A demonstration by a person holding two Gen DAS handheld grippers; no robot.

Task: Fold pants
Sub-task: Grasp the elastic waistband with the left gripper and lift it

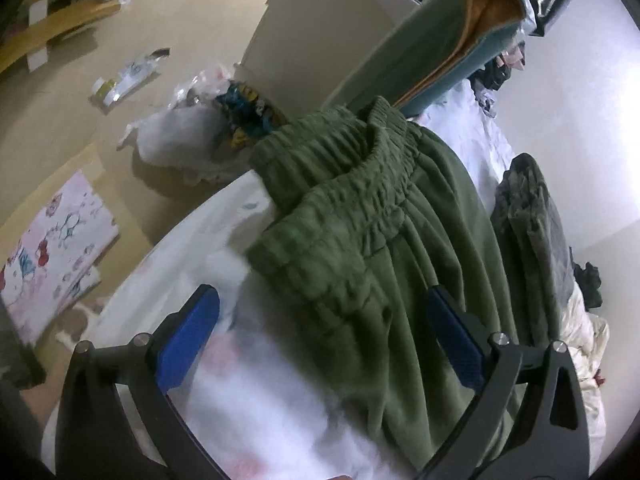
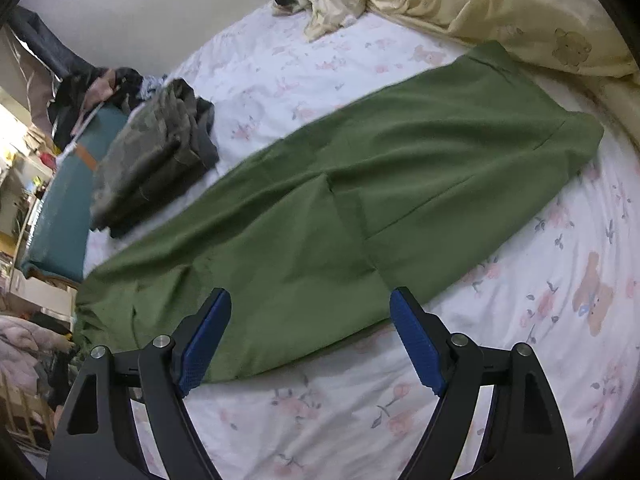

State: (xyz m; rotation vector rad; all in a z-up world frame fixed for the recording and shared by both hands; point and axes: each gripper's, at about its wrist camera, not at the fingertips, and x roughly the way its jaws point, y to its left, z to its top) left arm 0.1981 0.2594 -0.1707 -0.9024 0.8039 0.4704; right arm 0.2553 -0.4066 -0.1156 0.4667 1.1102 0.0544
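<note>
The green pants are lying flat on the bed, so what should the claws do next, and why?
Probably close the left claw on the waistband. The green pants lie stretched out in one long strip on the bed sheet, both claws are open and empty, and the waistband sits right between the left one's pads.

The left wrist view looks steeply down from close above the bed's edge (image 1: 192,236), facing the elastic waistband of the green pants (image 1: 360,216), with the floor (image 1: 60,128) beyond. The right wrist view looks down from a little farther off along the pants' legs (image 2: 360,184) across the floral sheet (image 2: 520,320). Both views share the pants and the folded camouflage garment (image 2: 152,160) beside them.
</note>
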